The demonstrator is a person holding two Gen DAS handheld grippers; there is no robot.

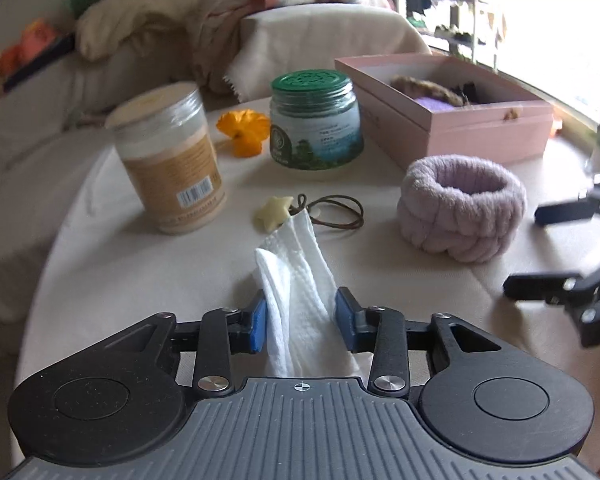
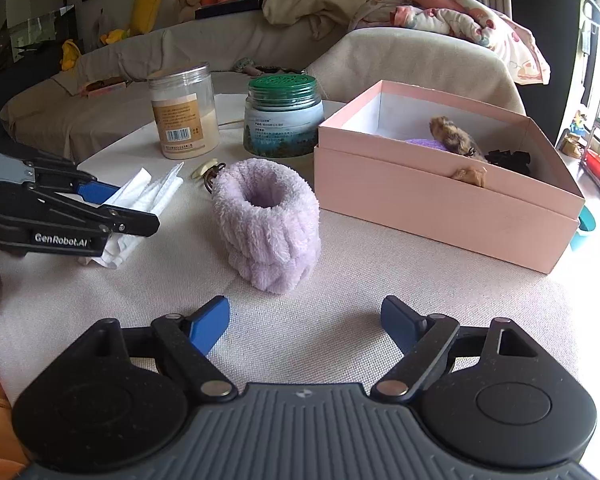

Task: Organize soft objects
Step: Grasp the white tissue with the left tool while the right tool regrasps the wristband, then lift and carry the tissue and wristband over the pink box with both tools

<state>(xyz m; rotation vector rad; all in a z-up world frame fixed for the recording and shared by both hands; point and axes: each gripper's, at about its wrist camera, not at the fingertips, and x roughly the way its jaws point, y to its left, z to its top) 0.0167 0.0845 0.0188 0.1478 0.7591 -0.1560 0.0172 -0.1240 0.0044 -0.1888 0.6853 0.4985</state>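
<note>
**Two grippers over a cloth-covered table, one holding a tissue**

Two blue pads of the left gripper (image 1: 301,314) are closed against a crumpled white embossed paper tissue (image 1: 296,280), which sticks out forward between them and trails down toward the beige woven tablecloth (image 1: 140,280). From the right wrist view the same left gripper (image 2: 112,204) appears at the left edge, with the tissue (image 2: 148,196) bunched between and below its fingers.

The right gripper (image 2: 305,322) has its jaws spread wide with nothing between them, hovering above bare cloth (image 2: 340,280). Just ahead of it and a little to its left stands a fluffy lilac braided wristband (image 2: 266,224), a soft ring resting on the table with its opening up. In the left wrist view this wristband (image 1: 462,208) sits to the right of the tissue, apart from it.

Beyond the tissue tip lie a cream star-shaped charm (image 1: 272,212) and a thin brown elastic hair tie (image 1: 336,212), close together. Farther back stand a clear plastic jar with a tan label and barcode (image 1: 170,160), a green-lidded glass jar (image 1: 316,120), and an orange fabric flower (image 1: 244,130) between them.

An open pink cardboard box (image 2: 440,208) sits at the right, behind the wristband. Inside it are a brown furry item (image 2: 454,136), something purple (image 2: 426,144) and something black (image 2: 508,158).

A sofa draped in beige covers (image 2: 400,64) with a floral blanket (image 2: 460,16) fills the background.
</note>
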